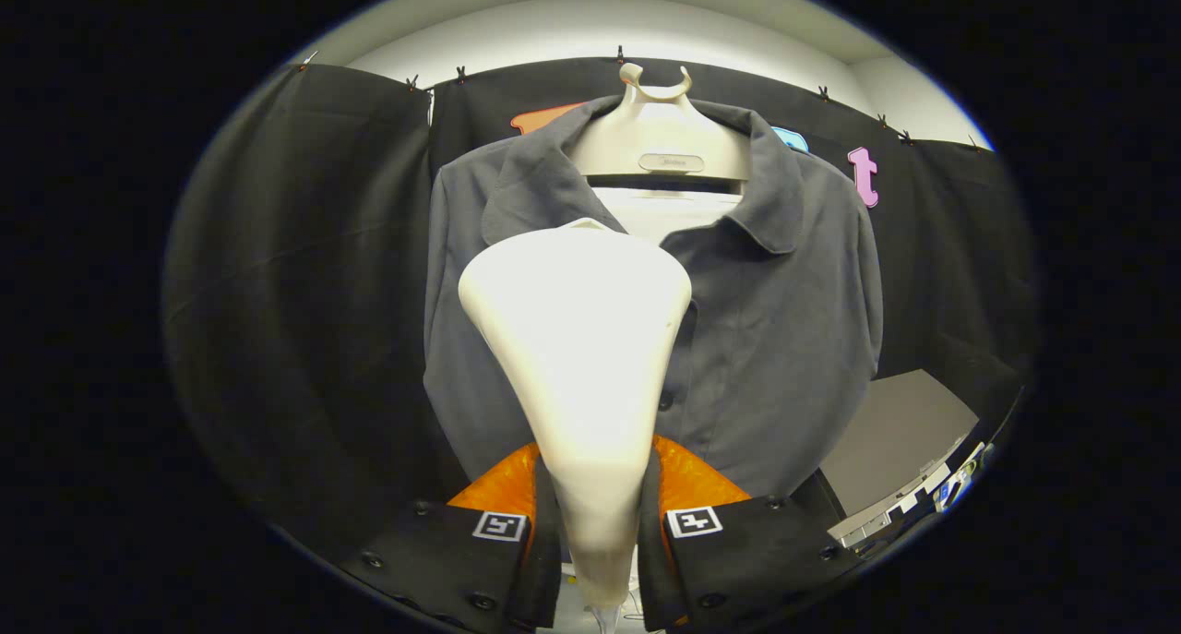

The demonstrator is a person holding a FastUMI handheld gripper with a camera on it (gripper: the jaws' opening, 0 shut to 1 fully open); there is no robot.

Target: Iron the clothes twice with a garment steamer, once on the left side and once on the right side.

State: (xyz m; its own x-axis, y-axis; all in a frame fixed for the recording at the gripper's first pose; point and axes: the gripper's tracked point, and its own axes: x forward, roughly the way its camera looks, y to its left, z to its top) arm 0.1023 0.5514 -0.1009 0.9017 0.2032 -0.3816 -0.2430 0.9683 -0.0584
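A dark grey collared shirt [775, 339] hangs on a pale hanger [660, 145] in front of the black cloth wall. My gripper [598, 514] is shut on the handle of a white garment steamer [581, 339], both fingers pressing its narrow neck. The steamer's wide head stands upright just ahead of the fingers, up against the shirt's left chest below the collar. It hides the shirt's left front; whether the head touches the cloth I cannot tell.
Black cloth wall [295, 293] surrounds the shirt on both sides. A grey box or table top [900, 431] sits to the lower right of the shirt, with small items at its near edge.
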